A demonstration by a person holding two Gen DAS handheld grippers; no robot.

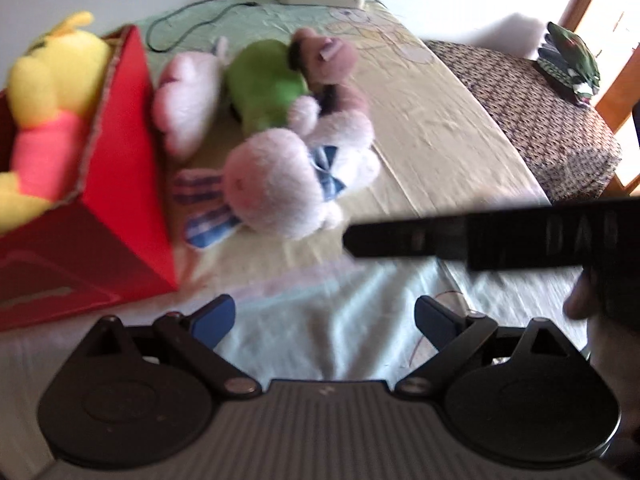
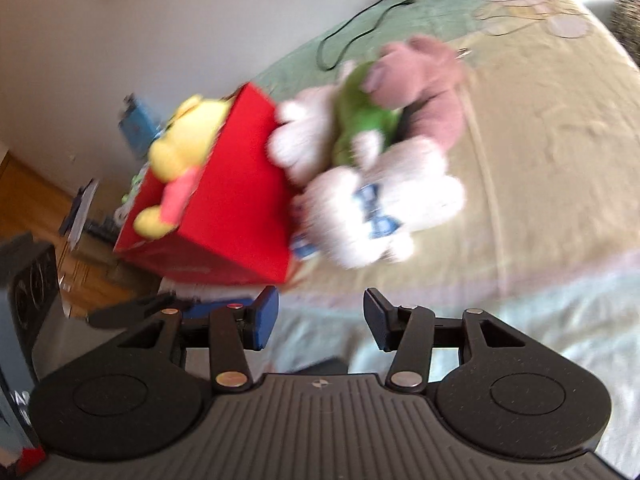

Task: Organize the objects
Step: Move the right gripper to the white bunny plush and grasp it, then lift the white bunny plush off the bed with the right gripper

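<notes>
Both grippers, left gripper (image 1: 324, 320) and right gripper (image 2: 320, 318), spread and empty. Saw white bunny (image 1: 280, 188) lying beside red box (image 1: 124, 168), 1 yellow toy (image 1: 44, 96) inside. Judged soft, light, compressible; best pinched at body.

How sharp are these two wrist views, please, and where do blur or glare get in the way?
Left wrist view: plush toys like the white rabbit are softly smeared, and the window area at far right is blown out. Right wrist view: heavier motion blur over the red box and toys, fisheye bending the bed edge; gripper bodies stay crisp in both.
</notes>
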